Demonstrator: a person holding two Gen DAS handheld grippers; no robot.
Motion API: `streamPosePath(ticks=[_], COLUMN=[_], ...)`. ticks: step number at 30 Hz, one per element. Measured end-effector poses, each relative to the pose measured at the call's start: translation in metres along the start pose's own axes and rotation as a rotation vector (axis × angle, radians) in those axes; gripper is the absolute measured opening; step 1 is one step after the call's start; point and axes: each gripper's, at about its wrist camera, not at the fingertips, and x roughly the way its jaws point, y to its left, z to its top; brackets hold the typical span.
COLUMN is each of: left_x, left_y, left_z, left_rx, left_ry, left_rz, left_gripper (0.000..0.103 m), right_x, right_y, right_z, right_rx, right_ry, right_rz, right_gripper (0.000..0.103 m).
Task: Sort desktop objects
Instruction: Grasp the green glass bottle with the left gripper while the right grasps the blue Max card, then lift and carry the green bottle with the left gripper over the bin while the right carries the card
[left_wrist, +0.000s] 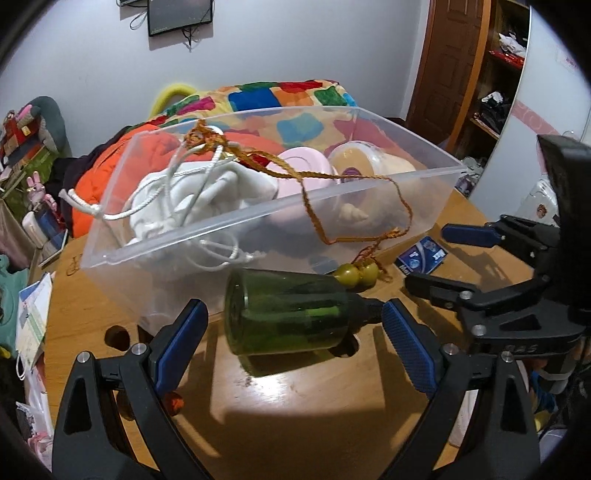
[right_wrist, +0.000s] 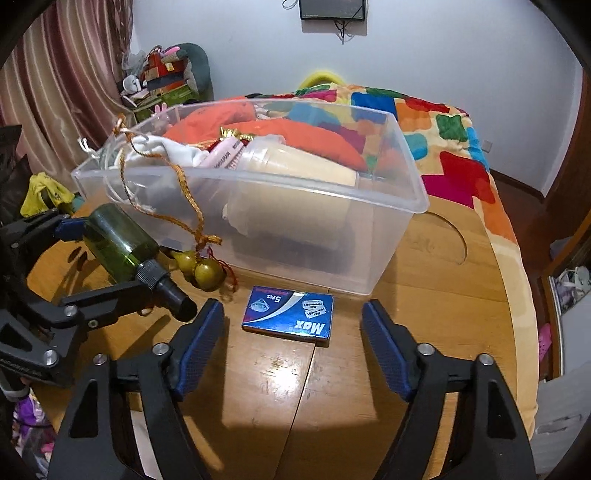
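Peering through the cloudy walls of the clear bin (right_wrist: 325, 236), its lower contents blur into dark shapes; a white drawstring bag (left_wrist: 192, 195), a pink case (left_wrist: 303, 170) and a cream cup (right_wrist: 295, 162) show near the rim. An orange cord (left_wrist: 354, 199) drapes over the bin's front wall down to two olive gourd beads (left_wrist: 356, 275). In front of the bin, the left gripper (left_wrist: 291, 334) is spread wide around a green bottle (left_wrist: 288, 314) lying on the worktop (right_wrist: 424, 295), though contact is unclear. The right gripper (right_wrist: 293, 350) gapes wide, holding nothing, behind a blue razor-blade box (right_wrist: 288, 317).
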Motion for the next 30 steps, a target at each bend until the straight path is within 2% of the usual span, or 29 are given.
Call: streamPosePath(ticks=[2, 8, 9, 10, 15, 19, 23, 30], left_x=[0.001, 0.007, 0.007, 0.008, 0.008, 0.005, 0.002, -0.010], left_y=[0.000, -0.001, 0.000, 0.000, 0.003, 0.004, 0.004, 0.008], left_z=[0.000, -0.001, -0.002, -0.003, -0.005, -0.007, -0.009, -0.014], left_rx=[-0.013, -0.031, -0.038, -0.044, -0.059, -0.061, -0.052, -0.079], left_ry=[0.003, 0.031, 0.030, 0.032, 0.035, 0.022, 0.010, -0.010], left_rz=[-0.017, -0.023, -0.020, -0.019, -0.032, -0.033, -0.018, -0.038], left_gripper=[0.096, 0.095, 0.091, 0.083, 0.081, 0.077, 0.077, 0.077], right_x=[0.003, 0.004, 0.004, 0.004, 0.002, 0.000, -0.003, -0.016], right_y=[-0.001, -0.004, -0.004, -0.004, -0.002, -0.002, -0.004, -0.011], right_z=[0.000, -0.001, -0.001, -0.001, -0.003, -0.006, -0.010, -0.016], right_rx=[-0.001, 0.014, 0.014, 0.014, 0.006, 0.009, 0.025, 0.070], right_ry=[0.008, 0.005, 0.003, 0.000, -0.013, -0.016, -0.021, -0.045], right_rz=[0.001, 0.030, 0.030, 0.032, 0.049, 0.058, 0.077, 0.103], right_gripper=[0.066, 0.062, 0.061, 0.058, 0.047, 0.046, 0.046, 0.046])
